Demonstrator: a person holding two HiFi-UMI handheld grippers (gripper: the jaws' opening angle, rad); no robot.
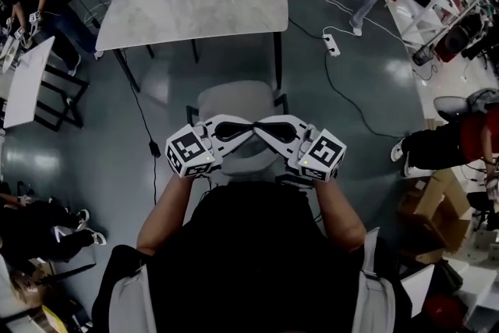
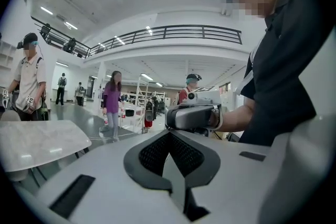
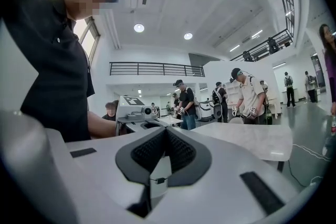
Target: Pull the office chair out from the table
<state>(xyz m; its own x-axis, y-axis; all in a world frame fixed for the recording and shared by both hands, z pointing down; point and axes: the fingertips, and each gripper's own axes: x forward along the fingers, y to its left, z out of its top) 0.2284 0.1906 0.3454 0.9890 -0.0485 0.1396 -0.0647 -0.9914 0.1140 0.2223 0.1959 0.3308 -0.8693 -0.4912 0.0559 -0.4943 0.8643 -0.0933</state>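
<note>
The office chair (image 1: 234, 101) is seen from above in the head view, its grey seat standing on the floor between the desk (image 1: 195, 4) and the person, with a dark armrest at each side. The seat lies clear of the desk's near edge, and a strip of bare floor is seen between the two. The near part of the chair is covered by the two claws, so the backrest cannot be made out.

The left claw (image 1: 251, 129) and the right claw (image 1: 270, 129) are held up in front of the chest, turned inward so that their tips meet over the chair. Both are closed with nothing between the jaws, as each gripper view shows; neither is seen to touch the chair. In each gripper view the other claw and the desk top are seen, but not the chair.

Judged from how the chair lies, the pull looks done or nearly so, and no grip is in hand. If more room is wanted, a claw would have to be lowered to the backrest or an armrest, opened, closed on it, and drawn toward the person in a straight line. A black cable (image 1: 144, 117) runs over the floor just left of the chair and should be kept clear of the chair's base
</note>
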